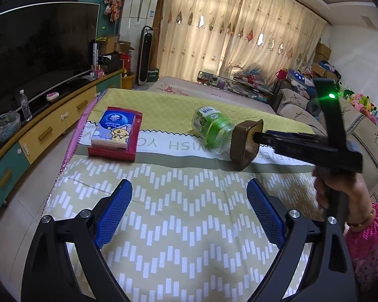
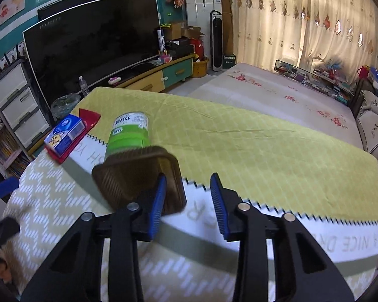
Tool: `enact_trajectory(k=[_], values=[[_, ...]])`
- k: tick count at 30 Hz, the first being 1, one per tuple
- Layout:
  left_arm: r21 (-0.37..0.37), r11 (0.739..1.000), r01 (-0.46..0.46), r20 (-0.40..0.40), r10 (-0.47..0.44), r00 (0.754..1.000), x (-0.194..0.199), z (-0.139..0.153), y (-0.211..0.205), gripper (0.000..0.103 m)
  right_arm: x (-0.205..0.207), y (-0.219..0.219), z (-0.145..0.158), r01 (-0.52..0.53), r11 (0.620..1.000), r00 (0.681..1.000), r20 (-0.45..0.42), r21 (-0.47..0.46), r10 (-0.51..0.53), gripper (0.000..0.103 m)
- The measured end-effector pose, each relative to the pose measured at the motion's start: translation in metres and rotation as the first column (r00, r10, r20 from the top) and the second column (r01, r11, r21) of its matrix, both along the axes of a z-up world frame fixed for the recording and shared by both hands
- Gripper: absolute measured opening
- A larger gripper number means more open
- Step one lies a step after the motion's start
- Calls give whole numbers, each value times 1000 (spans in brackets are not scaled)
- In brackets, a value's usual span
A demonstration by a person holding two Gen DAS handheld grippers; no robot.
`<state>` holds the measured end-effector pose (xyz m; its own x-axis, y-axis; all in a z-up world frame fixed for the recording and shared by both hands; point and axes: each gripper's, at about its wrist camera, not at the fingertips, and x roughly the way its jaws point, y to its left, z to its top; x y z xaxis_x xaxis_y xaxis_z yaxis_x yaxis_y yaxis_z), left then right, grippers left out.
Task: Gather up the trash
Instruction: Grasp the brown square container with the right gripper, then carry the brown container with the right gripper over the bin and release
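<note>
A brown plastic tray [image 1: 245, 144] lies tipped on the patterned tablecloth [image 1: 179, 209], against a green-labelled clear jar [image 1: 211, 125] lying on its side. My right gripper [image 2: 188, 201] is open; its left finger [image 2: 158, 201] sits at the edge of the brown tray [image 2: 136, 176], with the jar [image 2: 128, 133] just beyond. From the left wrist view the right gripper [image 1: 258, 136] reaches into the tray's opening. My left gripper [image 1: 189, 209] is open and empty above the cloth, nearer than the tray. A blue tissue pack [image 1: 114, 129] rests on a red box [image 1: 111, 151] to the left.
A large TV [image 2: 93, 40] on a yellow-green cabinet [image 1: 50, 128] stands left of the table. A sofa [image 1: 360, 125] with plush toys is at the right. Curtains [image 1: 239, 32] and a floor mat lie beyond. White drawers [image 2: 17, 100] stand at far left.
</note>
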<state>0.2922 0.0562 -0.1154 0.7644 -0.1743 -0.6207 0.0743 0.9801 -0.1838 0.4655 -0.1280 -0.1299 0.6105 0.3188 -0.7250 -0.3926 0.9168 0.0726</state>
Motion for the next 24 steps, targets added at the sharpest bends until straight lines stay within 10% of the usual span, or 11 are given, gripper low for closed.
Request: enact_trajectory(k=[6, 24], values=[[16, 1000, 20, 0, -20, 1000, 1, -3, -8, 91, 7, 12, -3, -32, 999, 999, 2, 8, 32, 9], [36, 998, 47, -15, -47, 999, 0, -9, -18, 91, -49, -87, 56, 158, 978, 987, 13, 133, -161, 4]])
